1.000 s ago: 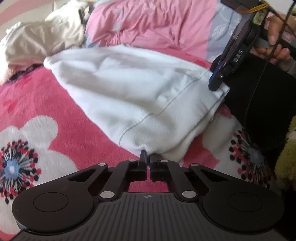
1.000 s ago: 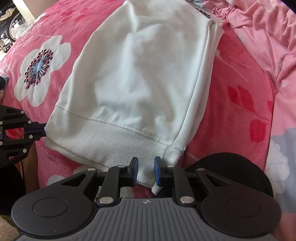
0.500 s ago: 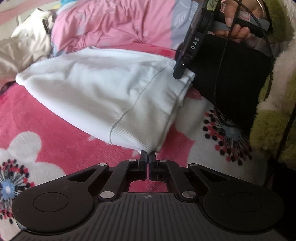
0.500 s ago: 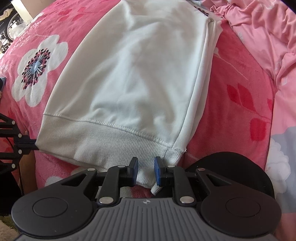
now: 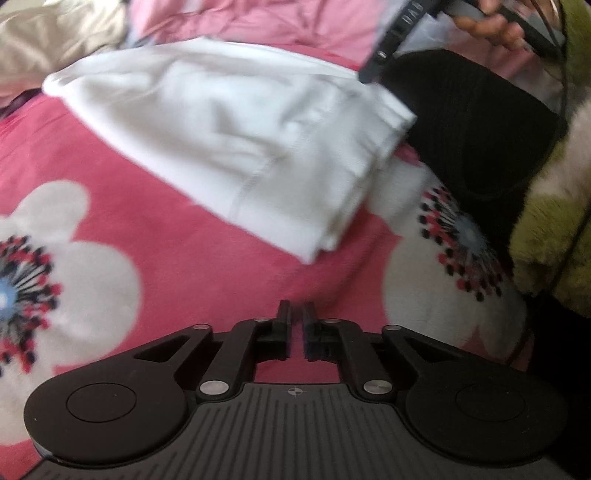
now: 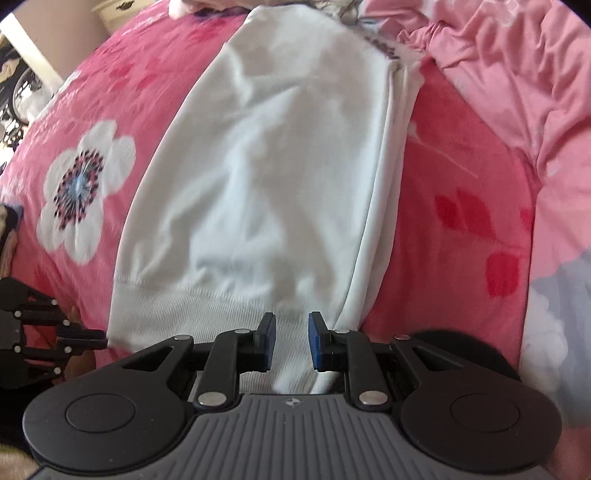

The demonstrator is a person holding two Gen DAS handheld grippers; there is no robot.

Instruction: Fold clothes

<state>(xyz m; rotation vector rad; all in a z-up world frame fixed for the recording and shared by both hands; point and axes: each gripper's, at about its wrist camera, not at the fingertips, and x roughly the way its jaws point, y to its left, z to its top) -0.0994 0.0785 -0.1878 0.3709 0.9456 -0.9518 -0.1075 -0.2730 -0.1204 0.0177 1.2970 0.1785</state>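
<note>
A folded white sweatshirt [image 5: 258, 140] [image 6: 277, 166] lies on the pink flowered blanket [image 5: 166, 240]. My left gripper [image 5: 294, 317] hovers over bare blanket a short way back from the ribbed hem, its fingers a narrow gap apart with nothing between them. In the right wrist view that left gripper [image 6: 103, 340] sits just off the hem's left corner. My right gripper [image 6: 291, 332] stands open over the hem's other end, with ribbed cloth showing in the gap between its blue pads. The left wrist view shows the right gripper [image 5: 373, 70] tip down at the sweatshirt's far corner.
A crumpled pink cloth [image 6: 517, 74] lies along the blanket's far side. A black garment [image 5: 480, 129] and green fluffy fabric [image 5: 546, 240] sit beside the sweatshirt. A cream cloth [image 5: 55, 37] is bunched at the back left. A hand [image 5: 491, 29] holds the right gripper.
My left gripper let go of the hem corner and drew back; its fingers parted a little. The right gripper's pads spread slightly and it moved further over the hem.
</note>
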